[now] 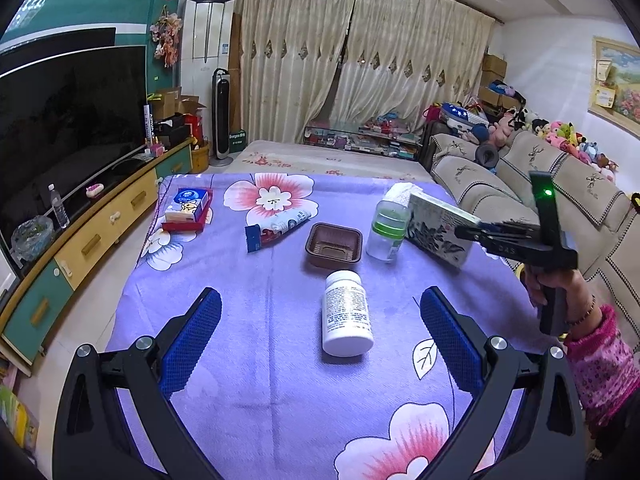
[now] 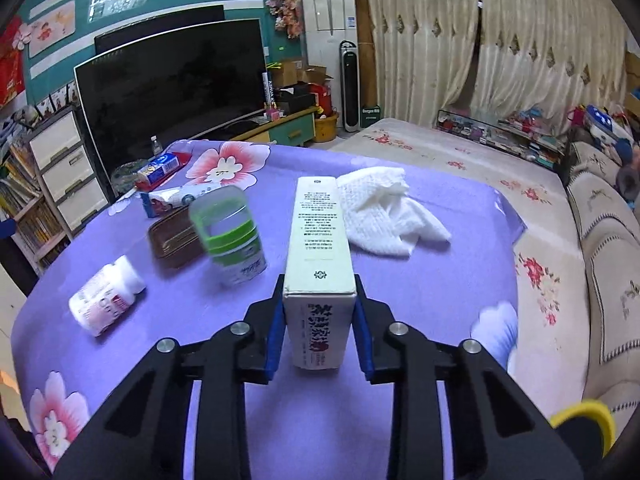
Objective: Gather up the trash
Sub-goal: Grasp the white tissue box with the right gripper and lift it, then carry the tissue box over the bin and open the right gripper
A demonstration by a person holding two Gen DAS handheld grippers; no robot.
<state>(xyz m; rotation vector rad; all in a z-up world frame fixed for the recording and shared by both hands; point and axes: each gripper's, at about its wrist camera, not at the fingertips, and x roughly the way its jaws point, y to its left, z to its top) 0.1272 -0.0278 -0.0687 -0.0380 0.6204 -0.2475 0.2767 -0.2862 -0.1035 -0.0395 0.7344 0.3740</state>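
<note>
Clamped on the near end of the long white box (image 2: 318, 248), the right gripper (image 2: 319, 322) should lift it straight, clear of the green-capped bottle (image 2: 230, 236) just left, while the left gripper (image 1: 320, 340) waits wide above the bench (image 1: 256, 380).

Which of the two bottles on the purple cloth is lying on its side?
The white pill bottle with the printed label lies on its side, near the open left hand-held gripper. The clear bottle with green bands stands upright beside the brown tray.
</note>
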